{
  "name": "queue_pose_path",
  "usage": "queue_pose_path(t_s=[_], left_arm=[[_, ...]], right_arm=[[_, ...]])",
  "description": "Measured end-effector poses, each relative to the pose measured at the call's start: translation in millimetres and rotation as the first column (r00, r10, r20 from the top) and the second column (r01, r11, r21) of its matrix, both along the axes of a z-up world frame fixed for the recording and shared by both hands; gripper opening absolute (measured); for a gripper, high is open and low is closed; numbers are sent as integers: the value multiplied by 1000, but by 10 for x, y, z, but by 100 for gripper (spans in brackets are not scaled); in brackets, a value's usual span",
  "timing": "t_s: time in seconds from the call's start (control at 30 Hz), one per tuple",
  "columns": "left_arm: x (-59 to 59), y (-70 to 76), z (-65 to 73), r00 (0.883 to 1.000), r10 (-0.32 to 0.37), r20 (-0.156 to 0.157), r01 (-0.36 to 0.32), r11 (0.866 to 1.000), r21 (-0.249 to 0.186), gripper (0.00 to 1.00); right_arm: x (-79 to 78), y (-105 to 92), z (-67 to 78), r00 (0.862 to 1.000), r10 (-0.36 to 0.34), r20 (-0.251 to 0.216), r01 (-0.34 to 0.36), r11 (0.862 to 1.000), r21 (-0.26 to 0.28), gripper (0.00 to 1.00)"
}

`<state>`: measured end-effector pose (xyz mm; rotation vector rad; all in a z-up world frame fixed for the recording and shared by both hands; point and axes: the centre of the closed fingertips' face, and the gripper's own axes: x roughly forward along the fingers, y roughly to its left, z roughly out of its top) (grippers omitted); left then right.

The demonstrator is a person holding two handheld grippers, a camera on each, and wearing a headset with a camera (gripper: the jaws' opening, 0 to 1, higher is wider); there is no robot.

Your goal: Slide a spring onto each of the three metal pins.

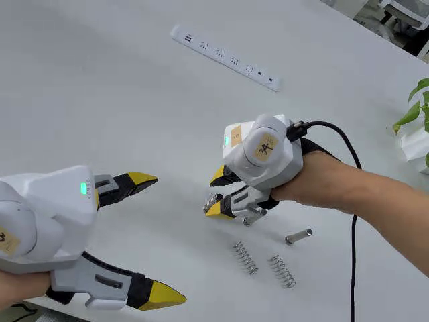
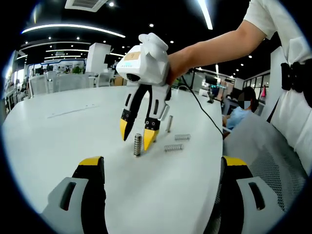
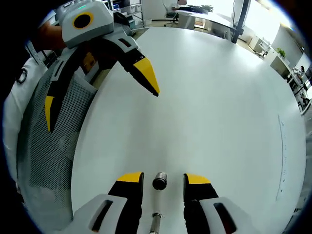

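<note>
on the white tabletop [image 1: 134, 121]: short steel pin wearing a coiled wire spring [image 2: 138, 145], standing upright.
right gripper [image 1: 214, 194]: jaws parted, straddling it, likely steadying.
left gripper [image 1: 167, 237]: spread wide, empty.
loose grey springs [image 1: 245, 257]: two, near a bare metal pin [image 1: 298, 236].

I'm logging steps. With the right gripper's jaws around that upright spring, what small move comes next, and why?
Probably lift the right gripper clear and head for a loose spring. Its jaws stand open either side of the upright spring, while another spring and a bare pin lie nearby.
</note>
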<state>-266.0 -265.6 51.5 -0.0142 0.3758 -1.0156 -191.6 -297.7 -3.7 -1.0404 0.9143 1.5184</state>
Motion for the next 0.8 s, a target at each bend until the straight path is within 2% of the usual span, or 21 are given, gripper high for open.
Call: queue_pose_path(t_s=[0.37,0.47,0.8], left_arm=[[-37,8,-8,1000,-15,-4,15,999,33,98],[-37,16,3,1000,-15,-2,15,999,39,98],[-50,52,48,1000,-16,1,16,998,66,98]], right_arm=[[38,-34,174,996,-83,14,81,993,89,41],[44,-33,227,994,-110,14,108,987,123,47],[18,-99,399,986,-168,24,159,966,206,59]])
